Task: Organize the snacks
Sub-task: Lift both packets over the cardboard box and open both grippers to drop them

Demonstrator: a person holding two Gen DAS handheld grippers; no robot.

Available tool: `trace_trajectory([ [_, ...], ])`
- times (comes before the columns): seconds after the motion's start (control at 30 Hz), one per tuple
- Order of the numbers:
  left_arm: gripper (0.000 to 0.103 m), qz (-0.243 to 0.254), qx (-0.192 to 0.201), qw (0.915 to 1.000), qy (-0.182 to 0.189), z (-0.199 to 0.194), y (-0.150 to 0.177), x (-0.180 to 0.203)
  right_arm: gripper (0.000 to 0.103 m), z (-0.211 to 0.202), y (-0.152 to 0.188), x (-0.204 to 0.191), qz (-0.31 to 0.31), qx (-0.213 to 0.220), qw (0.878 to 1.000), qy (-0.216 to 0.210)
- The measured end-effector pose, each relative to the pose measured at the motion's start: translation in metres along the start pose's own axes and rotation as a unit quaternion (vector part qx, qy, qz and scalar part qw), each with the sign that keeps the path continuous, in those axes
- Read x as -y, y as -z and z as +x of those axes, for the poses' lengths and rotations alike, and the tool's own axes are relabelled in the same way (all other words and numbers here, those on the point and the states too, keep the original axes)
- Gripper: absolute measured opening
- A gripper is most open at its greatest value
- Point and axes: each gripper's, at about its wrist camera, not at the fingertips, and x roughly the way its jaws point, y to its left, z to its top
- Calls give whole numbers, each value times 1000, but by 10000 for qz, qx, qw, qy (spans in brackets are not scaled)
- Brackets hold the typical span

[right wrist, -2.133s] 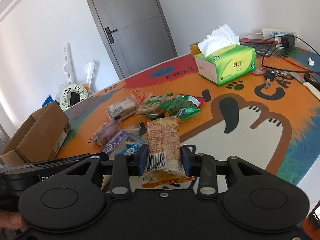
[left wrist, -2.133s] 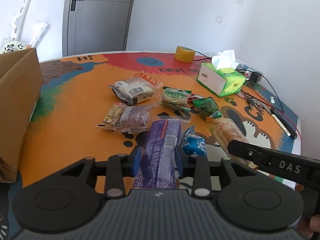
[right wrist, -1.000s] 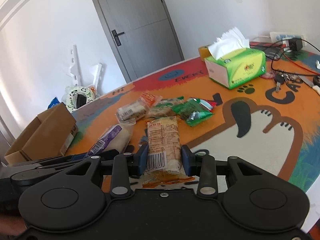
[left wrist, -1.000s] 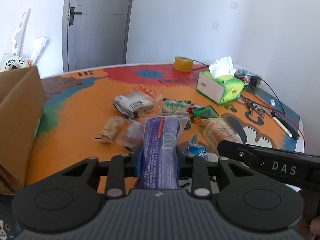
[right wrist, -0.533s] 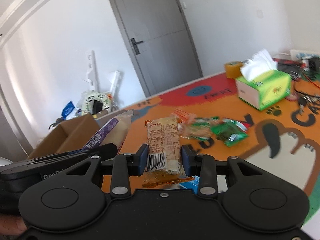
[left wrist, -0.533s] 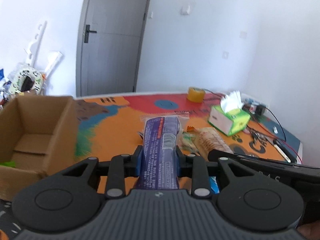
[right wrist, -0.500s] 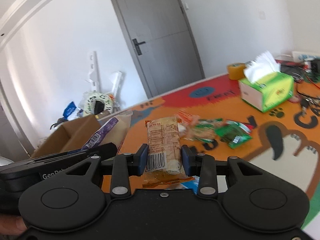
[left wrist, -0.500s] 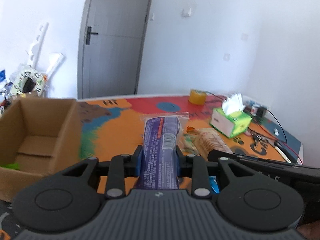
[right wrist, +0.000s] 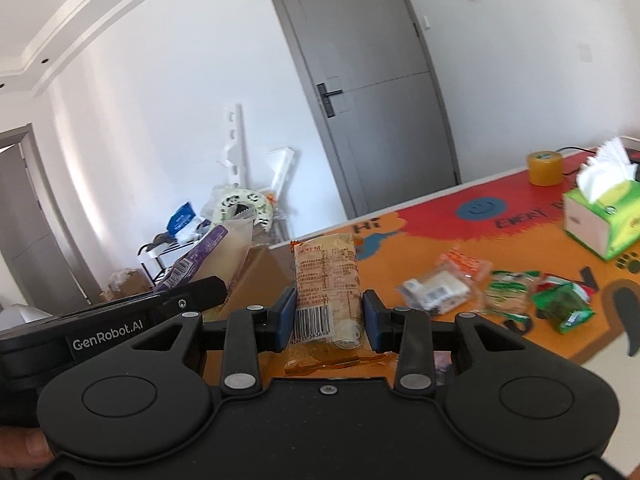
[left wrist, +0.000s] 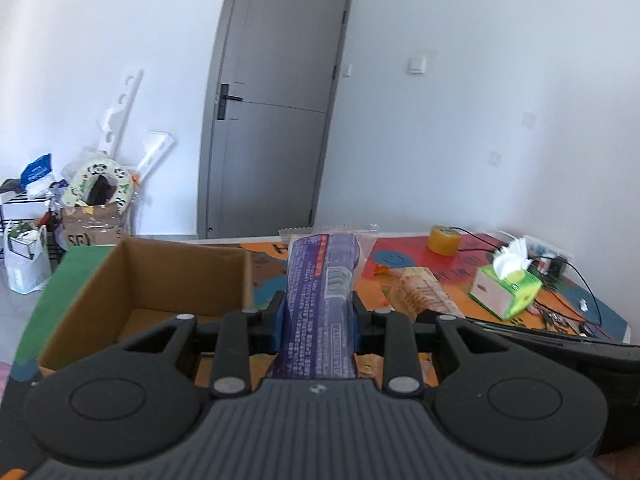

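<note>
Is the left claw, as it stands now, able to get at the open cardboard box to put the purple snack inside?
Probably yes. The left claw holds the purple snack pack, and the cardboard box lies just ahead to its left, top open, with nothing in between.

We're in a lived-in room of a home, by the look of it: a grey door (left wrist: 272,120) sits in plain white walls, a light switch (left wrist: 417,65) just to its right. Left of the door, household clutter (left wrist: 84,196) piles up against the wall. In front of the door stretches a cartoon-printed table (right wrist: 440,232), carrying a tissue box (right wrist: 600,216), a tape roll (right wrist: 544,168) and scattered snack packets (right wrist: 500,288).
</note>
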Motion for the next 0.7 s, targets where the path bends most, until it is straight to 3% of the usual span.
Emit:
trace_trajectory([
  [0.7, 29, -374, 60, 9964, -759, 8, -21, -80, 36, 56, -8, -63, -155, -215, 9977, -617],
])
